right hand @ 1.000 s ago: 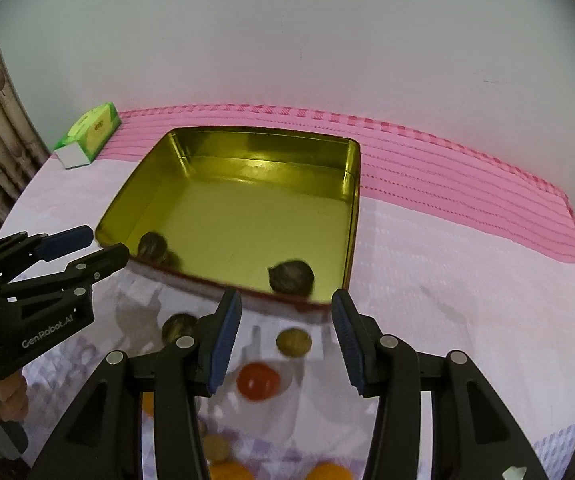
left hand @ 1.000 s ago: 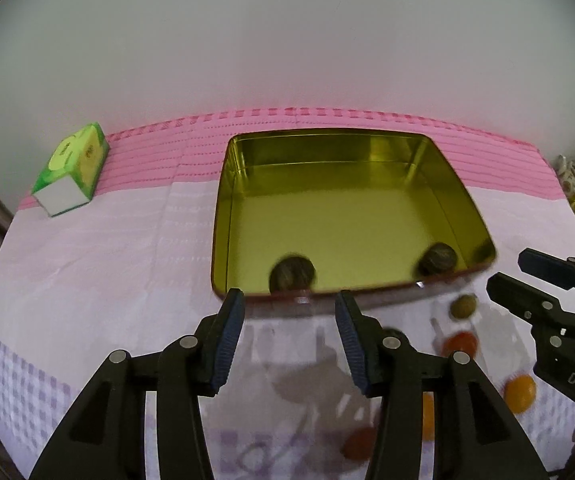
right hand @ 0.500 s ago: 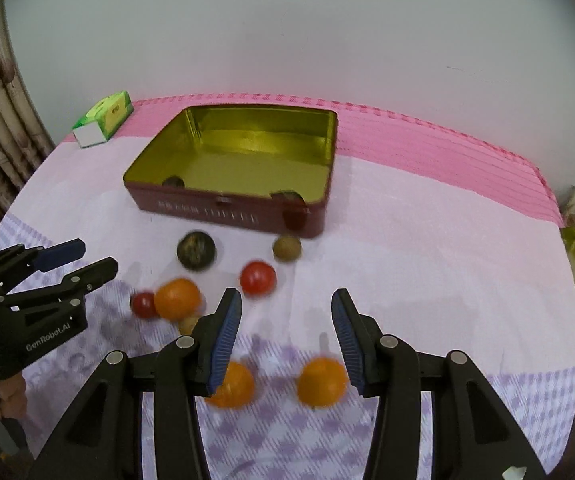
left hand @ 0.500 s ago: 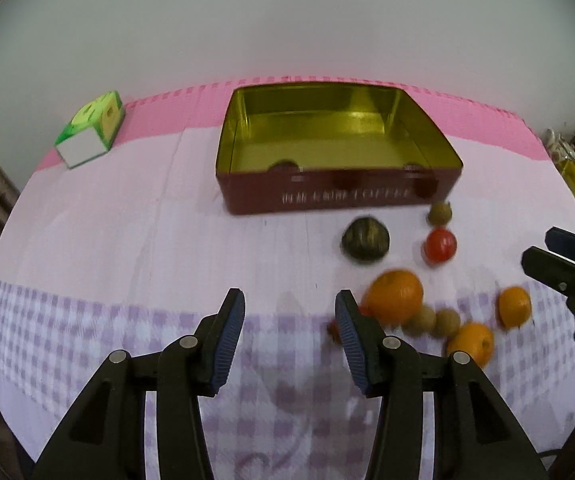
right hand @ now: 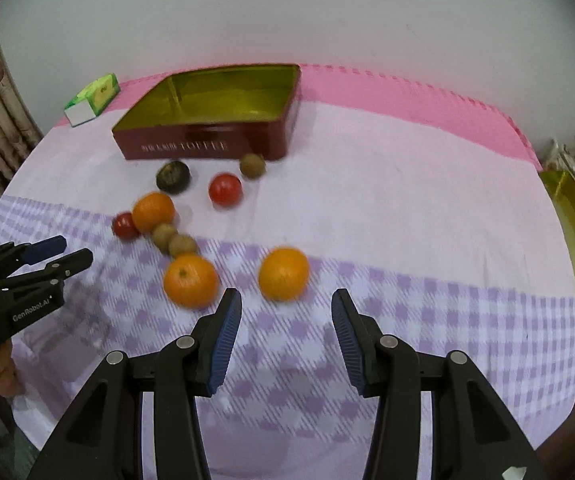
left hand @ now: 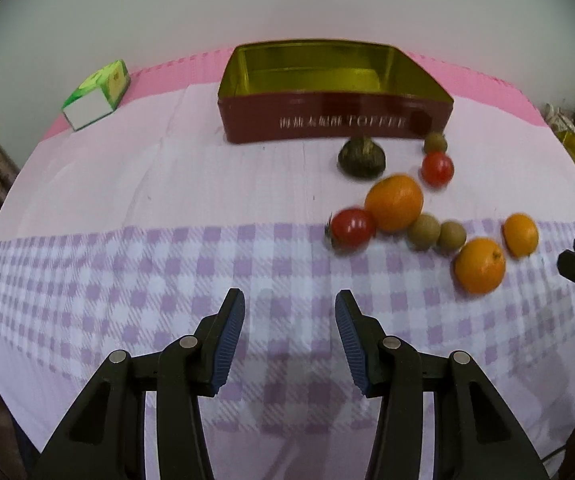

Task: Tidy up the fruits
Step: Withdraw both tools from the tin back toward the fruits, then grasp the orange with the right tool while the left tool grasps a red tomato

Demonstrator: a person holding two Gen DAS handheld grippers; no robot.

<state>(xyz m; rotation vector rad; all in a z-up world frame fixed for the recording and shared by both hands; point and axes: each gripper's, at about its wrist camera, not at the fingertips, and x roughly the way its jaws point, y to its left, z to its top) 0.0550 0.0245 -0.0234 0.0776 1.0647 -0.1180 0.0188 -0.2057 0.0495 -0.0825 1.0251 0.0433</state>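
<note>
Left wrist view
- Left gripper (left hand: pixel 290 309): jaws stand apart over the checked cloth, nothing between the blue ribbed pads.
- Tin (left hand: pixel 423 118): dark red outside with pale lettering, gold inside, open at the top; it sits at the far middle of the tablecloth (left hand: pixel 127 208).
- Fruit heap: lies right of centre, just in front of the tin.
- Dark fruit (left hand: pixel 361 157): wrinkled, brown-black, nearest the tin's front wall.
- Large orange (left hand: pixel 394 202): bright, round, touching a red tomato (left hand: pixel 352 227) on its left.
- Brown pair (left hand: pixel 436 233): two small dull balls side by side.
- Green box (left hand: pixel 97 94): far left, well apart from the fruit.

Right wrist view
- Right gripper (right hand: pixel 286 310): jaws part open and empty, pointing down at the cloth.
- Nearest oranges: one (right hand: pixel 283 273) just beyond the gap between the fingers, another (right hand: pixel 190 280) beside the left finger; both blurred.
- Second tomato (right hand: pixel 225 189): glossy red, near a small brown fruit (right hand: pixel 252 165) by the tin's corner.
- Other gripper: at the left edge, jaws a little apart, holding nothing.
</note>
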